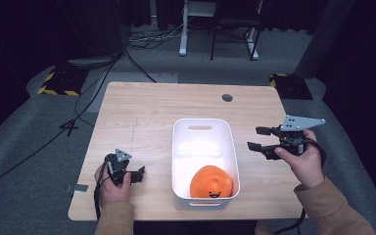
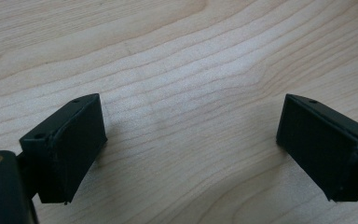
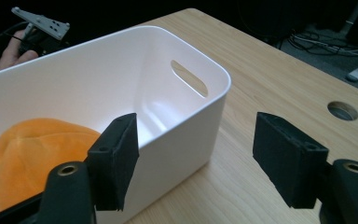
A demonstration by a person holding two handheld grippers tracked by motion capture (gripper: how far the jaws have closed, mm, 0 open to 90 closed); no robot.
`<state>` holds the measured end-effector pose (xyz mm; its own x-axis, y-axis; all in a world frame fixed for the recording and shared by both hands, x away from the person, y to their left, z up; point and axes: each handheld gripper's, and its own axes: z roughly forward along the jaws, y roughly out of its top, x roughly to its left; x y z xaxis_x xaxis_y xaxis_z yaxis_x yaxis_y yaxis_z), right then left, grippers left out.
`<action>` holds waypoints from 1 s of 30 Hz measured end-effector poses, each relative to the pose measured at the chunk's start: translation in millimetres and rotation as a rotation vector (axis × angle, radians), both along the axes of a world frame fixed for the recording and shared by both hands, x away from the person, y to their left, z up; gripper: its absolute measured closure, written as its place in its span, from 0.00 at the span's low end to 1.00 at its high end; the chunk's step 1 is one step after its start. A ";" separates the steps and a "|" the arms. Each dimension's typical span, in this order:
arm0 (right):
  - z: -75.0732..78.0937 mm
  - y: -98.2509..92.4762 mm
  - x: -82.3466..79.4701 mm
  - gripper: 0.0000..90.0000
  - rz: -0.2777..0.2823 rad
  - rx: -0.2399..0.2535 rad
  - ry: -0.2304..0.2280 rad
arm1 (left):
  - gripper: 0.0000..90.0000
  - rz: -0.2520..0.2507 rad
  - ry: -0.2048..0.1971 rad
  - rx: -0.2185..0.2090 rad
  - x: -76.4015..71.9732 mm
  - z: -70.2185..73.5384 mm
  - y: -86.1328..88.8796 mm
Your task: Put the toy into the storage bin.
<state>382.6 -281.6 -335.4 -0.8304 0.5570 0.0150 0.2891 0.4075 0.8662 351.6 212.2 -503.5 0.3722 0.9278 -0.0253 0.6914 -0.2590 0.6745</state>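
Apparently step: orange plush toy with a smiling face [image 1: 211,182] lies inside white plastic bin [image 1: 180,147] | right gripper [image 1: 262,140] gapes empty beside bin | left gripper [image 1: 138,173] open over light wooden table [image 1: 142,107] | next: likely draw clear.

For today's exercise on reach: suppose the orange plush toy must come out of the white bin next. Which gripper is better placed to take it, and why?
Probably the right gripper: raised beside the white bin, jaws open toward it, orange plush toy in its camera. The left gripper sits low over the table.
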 end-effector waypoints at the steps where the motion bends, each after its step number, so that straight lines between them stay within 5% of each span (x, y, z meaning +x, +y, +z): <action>1: -1.7 -4.6 2.1 0.33 -0.011 -0.014 0.013 | 0.09 -0.002 0.000 -0.003 0.1 -0.1 0.1; 19: -38.8 -31.9 12.4 0.22 -0.118 -0.101 0.124 | 0.07 -0.011 0.010 -0.005 2.5 -0.1 0.3; 24: -53.6 -42.0 13.5 0.24 -0.152 -0.155 0.189 | 0.07 -0.012 0.009 -0.007 2.6 -0.2 0.3; 30: -70.9 -50.4 12.5 0.24 -0.172 -0.176 0.212 | 0.07 -0.012 0.008 -0.006 2.6 -0.2 0.4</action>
<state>395.2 -332.0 -406.3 -0.7125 0.6983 0.0689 0.5333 0.4751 0.7000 354.2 212.6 -503.7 0.3829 0.9232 -0.0336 0.6940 -0.2634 0.6701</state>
